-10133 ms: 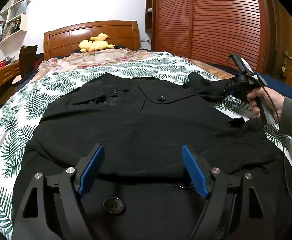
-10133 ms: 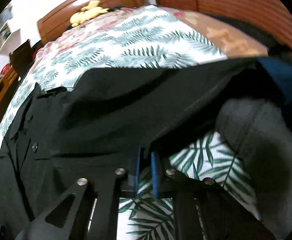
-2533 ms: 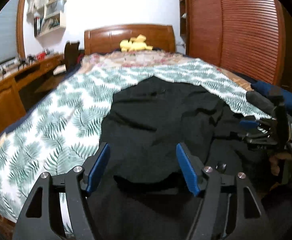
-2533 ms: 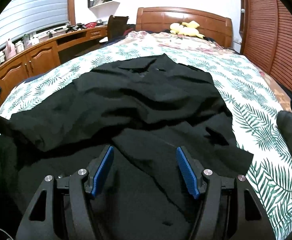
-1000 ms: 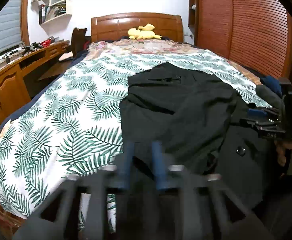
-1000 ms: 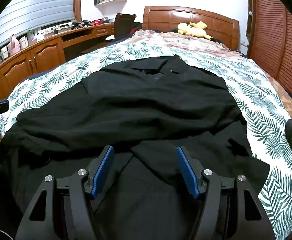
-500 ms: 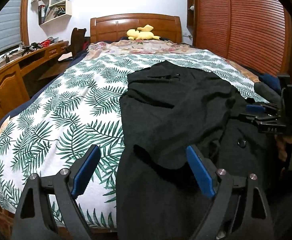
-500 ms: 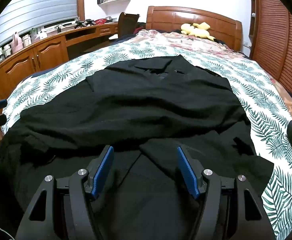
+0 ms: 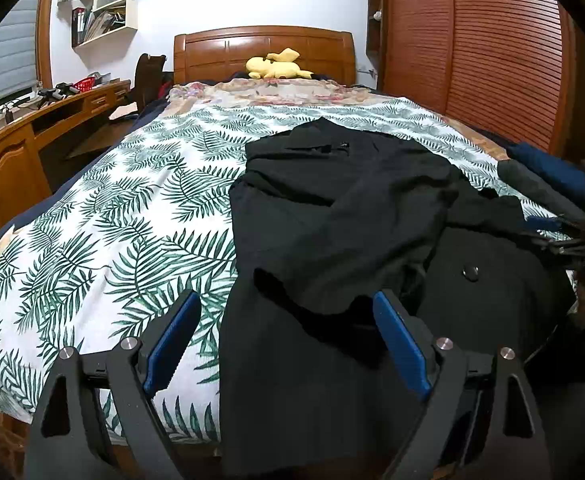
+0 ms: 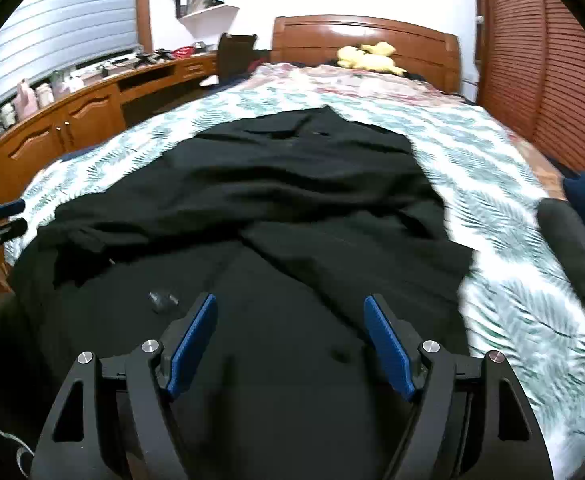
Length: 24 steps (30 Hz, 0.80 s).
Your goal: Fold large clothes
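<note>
left gripper (image 9: 286, 338) hangs over the near edge of the bed, jaws spread wide, nothing between the blue pads (image 9: 172, 340). right gripper (image 10: 290, 340) likewise wide open and empty, poised above the lower part of the black coat (image 10: 292, 208). in the left wrist view the coat (image 9: 344, 216) lies lengthwise on the right half of the bed, hem draping over the near edge, a sleeve folded across the body with its cuff end just ahead of the left gripper. one button (image 9: 470, 272) shows on the front panel to the right. right gripper's tips (image 9: 544, 226) poke in at the right edge of that view, beside the coat. leaf-print bedspread (image 9: 112, 232) is bare to the left of the coat. dark blue and grey bundle (image 9: 548, 176) sits at the bed's right side. further back, a floral cover, then a yellow plush toy (image 9: 276, 68) against the wooden headboard (image 9: 260, 46). wooden desk (image 10: 72, 108) runs along the left wall; louvered wardrobe (image 9: 492, 48) on the right. right view is slightly blurred.
</note>
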Tool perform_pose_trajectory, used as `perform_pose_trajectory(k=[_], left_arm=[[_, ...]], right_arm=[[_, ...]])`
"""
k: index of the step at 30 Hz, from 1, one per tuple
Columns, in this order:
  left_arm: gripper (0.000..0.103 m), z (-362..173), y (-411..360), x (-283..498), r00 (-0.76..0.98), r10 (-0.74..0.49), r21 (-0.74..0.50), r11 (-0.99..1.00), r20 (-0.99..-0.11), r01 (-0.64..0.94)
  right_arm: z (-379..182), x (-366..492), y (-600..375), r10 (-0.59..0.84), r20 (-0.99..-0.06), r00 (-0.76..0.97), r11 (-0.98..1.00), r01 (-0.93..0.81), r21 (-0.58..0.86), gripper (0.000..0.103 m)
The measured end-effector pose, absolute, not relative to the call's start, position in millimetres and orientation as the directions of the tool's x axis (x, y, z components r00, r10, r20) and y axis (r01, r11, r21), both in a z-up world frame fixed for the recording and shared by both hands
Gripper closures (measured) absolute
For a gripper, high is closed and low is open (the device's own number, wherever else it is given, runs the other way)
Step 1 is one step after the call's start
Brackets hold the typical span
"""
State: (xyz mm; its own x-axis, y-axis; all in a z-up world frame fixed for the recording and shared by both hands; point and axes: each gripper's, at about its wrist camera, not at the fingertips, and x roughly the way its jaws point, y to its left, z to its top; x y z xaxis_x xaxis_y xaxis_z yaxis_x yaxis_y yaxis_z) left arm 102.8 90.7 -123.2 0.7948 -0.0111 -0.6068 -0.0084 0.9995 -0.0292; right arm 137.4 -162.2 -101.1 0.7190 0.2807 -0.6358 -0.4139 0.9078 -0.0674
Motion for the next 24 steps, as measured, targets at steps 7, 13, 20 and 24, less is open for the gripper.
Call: perform_pose_trajectory(k=[7, 13, 20, 24], left_arm=[[0.015, -129, 95, 102, 0.784, -0.011, -0.037, 0.999, -0.621, -0.015], [0.015, -133, 96, 102, 0.780, -0.014, -0.043, 0.999, -0.626, -0.017], [0.015, -137, 97, 104, 0.773, -0.007, -0.036, 0.999, -0.634, -0.020], [0.015, -138, 99, 104, 0.770, -0.004, -0.037, 0.999, -0.638, -0.025]], right_arm=[[-107, 133, -215, 0.154, -0.687, 0.710, 0.942, -0.316, -0.116, 0.026], [-117, 133, -231, 0.155, -0.726, 0.670, 0.954, -0.293, -0.067, 0.026], [-118, 132, -224, 0.250, -0.732, 0.634, 0.932, -0.363, 0.004, 0.038], [-109, 126, -218, 0.296, -0.716, 0.633, 0.913, -0.408, 0.017, 0.043]])
